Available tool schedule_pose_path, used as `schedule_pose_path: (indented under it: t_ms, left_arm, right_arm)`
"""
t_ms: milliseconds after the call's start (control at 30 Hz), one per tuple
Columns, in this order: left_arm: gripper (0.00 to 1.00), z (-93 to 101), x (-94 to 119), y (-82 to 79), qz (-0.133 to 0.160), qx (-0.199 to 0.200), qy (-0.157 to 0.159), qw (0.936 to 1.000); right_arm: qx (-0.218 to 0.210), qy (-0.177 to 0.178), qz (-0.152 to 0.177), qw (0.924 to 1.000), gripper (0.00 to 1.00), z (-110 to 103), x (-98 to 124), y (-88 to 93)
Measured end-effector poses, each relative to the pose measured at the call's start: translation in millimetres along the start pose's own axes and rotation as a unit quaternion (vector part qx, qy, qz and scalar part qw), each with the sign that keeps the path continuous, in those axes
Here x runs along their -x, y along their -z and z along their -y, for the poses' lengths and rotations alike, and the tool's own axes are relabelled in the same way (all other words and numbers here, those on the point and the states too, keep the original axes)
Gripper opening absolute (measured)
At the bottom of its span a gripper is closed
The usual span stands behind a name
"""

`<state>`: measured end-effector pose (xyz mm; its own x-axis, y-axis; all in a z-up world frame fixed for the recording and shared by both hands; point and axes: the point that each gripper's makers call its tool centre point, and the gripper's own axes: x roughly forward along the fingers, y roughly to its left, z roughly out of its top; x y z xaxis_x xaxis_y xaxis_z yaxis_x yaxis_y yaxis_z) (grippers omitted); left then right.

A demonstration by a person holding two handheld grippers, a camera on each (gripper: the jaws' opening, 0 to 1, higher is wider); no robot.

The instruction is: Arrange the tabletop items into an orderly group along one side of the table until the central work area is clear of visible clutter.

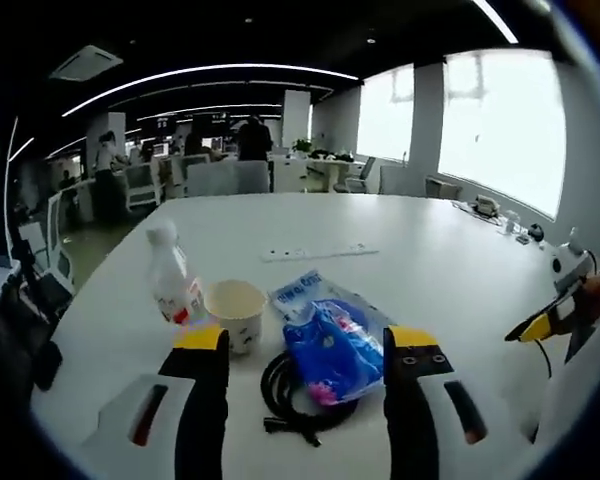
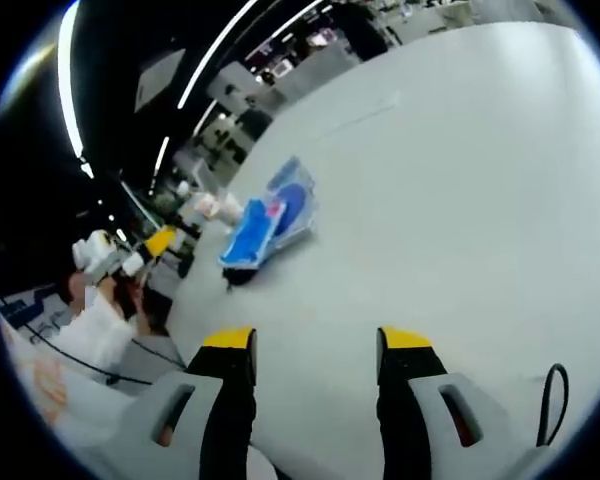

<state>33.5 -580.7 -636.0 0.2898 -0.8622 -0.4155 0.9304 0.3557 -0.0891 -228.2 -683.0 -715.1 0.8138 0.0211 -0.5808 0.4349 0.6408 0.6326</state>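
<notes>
Four items sit grouped on the white worktop (image 1: 430, 260) — bottle (image 1: 173, 280), paper cup (image 1: 235, 312), blue packet (image 1: 332, 345) lying on a black cable coil (image 1: 285, 400). Left hand-held gripper (image 1: 310, 350) jaws apart, flanking the packet. Right hand-held gripper (image 2: 315, 350) — jaws apart, holding nothing, over bare worktop.

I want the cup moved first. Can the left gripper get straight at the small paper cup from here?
Probably yes. The left gripper is open, and the small paper cup stands just past its left fingertip, its near side bare. The white plastic bottle crowds the cup's far left.
</notes>
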Motion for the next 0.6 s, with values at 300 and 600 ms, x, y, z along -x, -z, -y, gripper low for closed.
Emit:
schedule_pose_path:
  t_ms: [300,600]
  left_arm:
    - [0.62,13.0,2,20.7,-0.020,0.024,-0.004,0.9995]
    - [0.61,26.8,-4,23.3,-0.026,0.023,0.010,0.9994]
  right_arm:
    - [-0.006,0.002,0.009,0.9999,0.46,1,5,-5.7]
    - [-0.020,0.010,0.009,0.9997,0.46,6,11,-1.9]
